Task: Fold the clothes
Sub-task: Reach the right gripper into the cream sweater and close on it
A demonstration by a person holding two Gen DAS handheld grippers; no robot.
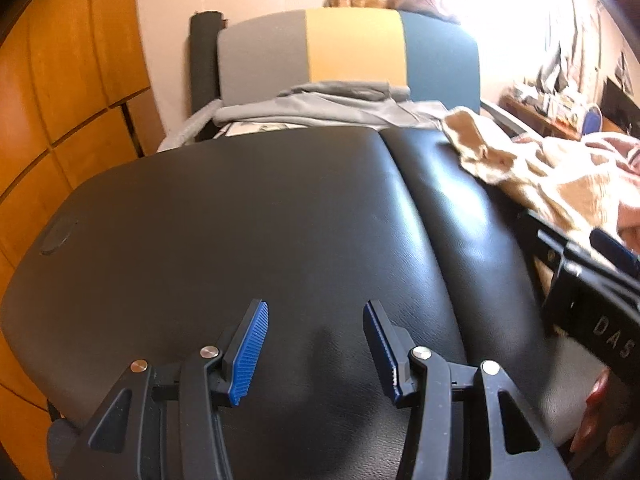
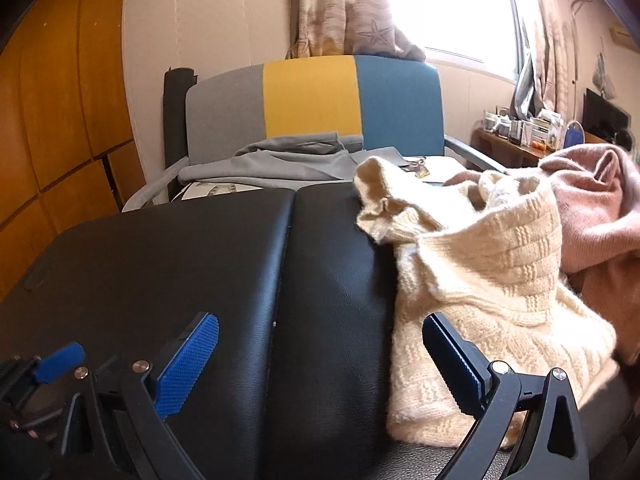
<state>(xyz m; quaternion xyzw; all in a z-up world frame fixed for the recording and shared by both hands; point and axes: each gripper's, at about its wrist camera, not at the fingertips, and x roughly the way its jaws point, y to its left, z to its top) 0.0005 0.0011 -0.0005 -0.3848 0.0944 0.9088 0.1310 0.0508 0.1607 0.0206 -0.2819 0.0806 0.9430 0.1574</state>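
Observation:
A cream knit sweater [image 2: 500, 280] lies crumpled on the right half of a black padded table [image 2: 192, 264]. A pink sweater [image 2: 592, 208] is heaped behind it at the far right. My right gripper [image 2: 320, 320] stands wide open at the table's near edge; its right finger [image 2: 452, 356] hangs over the cream sweater's near left edge, and the pads press on nothing. My left gripper [image 1: 315, 308] is open over the bare black table [image 1: 240, 220] with nothing between its fingers. From the left wrist view, the cream sweater [image 1: 540, 172] lies far to the right.
A chair [image 2: 312, 96] with a grey, yellow and blue back stands behind the table, and a grey garment [image 2: 280, 164] is draped on its seat. Wooden cabinets [image 2: 60, 120] line the left wall. A cluttered shelf [image 2: 520, 132] and a curtained window are at the back right.

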